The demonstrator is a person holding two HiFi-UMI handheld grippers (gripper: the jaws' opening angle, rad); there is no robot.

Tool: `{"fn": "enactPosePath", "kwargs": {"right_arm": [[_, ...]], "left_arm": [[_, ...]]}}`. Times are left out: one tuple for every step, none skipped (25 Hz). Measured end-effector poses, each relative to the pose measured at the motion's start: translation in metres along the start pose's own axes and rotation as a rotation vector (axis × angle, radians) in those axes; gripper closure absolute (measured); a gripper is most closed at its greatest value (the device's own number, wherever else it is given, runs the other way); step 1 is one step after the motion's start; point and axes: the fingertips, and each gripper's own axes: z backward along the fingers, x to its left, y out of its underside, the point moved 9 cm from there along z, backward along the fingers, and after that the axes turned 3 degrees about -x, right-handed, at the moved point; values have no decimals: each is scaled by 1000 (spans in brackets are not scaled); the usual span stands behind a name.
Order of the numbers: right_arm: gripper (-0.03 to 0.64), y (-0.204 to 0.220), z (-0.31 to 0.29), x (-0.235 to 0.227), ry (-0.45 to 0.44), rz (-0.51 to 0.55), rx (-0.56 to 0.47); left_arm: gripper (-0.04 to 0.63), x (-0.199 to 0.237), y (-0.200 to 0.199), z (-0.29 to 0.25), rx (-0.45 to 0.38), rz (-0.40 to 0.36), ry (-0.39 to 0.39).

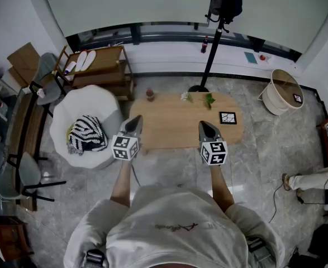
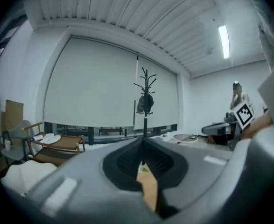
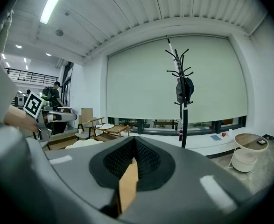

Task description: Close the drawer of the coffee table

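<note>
The light wooden coffee table [image 1: 175, 128] stands straight ahead of me in the head view. No pulled-out drawer shows along its near edge from here. My left gripper [image 1: 134, 120] hovers over the table's near left part with its jaws shut and empty. My right gripper [image 1: 207, 125] hovers over the near right part, also shut and empty. In the left gripper view the left gripper [image 2: 143, 143] has its jaws met, with a sliver of the table [image 2: 149, 188] below them. The right gripper view shows the right gripper [image 3: 136, 143] the same way, above the table [image 3: 127, 185].
On the table are a small bottle [image 1: 150, 95], green sprigs [image 1: 208, 100] and a black-and-white square [image 1: 227, 118]. A white armchair with a striped cushion [image 1: 85, 133] stands left, a coat stand [image 1: 215, 35] behind, a round side table [image 1: 285, 91] far right, a person's leg [image 1: 306, 180] right.
</note>
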Motion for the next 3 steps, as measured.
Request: {"fn": "enactPosePath", "kwargs": {"right_arm": [[612, 0, 1, 1, 0, 0, 0], [612, 0, 2, 3, -1, 0, 1], [612, 1, 3, 4, -2, 1, 1]], "left_arm": [[595, 0, 0, 2, 0, -1, 0], [595, 0, 0, 3, 0, -1, 0], [595, 0, 0, 5, 1, -2, 1]]}}
